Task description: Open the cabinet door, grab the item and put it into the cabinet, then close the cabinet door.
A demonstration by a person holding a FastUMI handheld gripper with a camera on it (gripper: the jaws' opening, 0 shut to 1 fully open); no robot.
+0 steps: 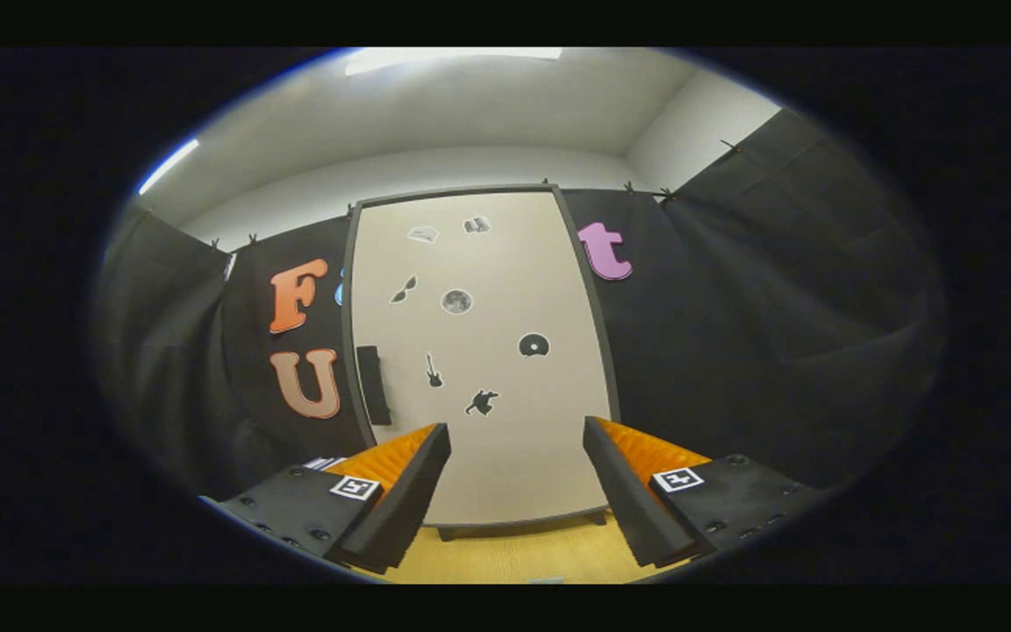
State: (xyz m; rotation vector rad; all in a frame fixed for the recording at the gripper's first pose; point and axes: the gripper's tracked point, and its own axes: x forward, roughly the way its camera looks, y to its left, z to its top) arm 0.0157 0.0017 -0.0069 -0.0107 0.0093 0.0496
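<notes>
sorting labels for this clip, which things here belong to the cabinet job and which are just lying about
Belongs to the job:
- cabinet door, shut
- dark handle by the door's edge
- hand-held gripper, fingers open, nothing between them

Just there:
- stickers on the door
- wooden tabletop under the cabinet
- striped object behind one finger, too hidden to identify

Black cloth (734, 351) hangs at 9 and 3 o'clock, pinned along its top edge by small clips (628, 187). Above it, a white wall (470, 167) and ceiling (488, 105) fill 12 o'clock, with one light (453, 57) at 12 and another (169, 164) at 10. A yellow tabletop (523, 553) lies at 6. Stickers dot the door (505, 456): a guitar (433, 370), a disc (534, 345), sunglasses (404, 289).
</notes>
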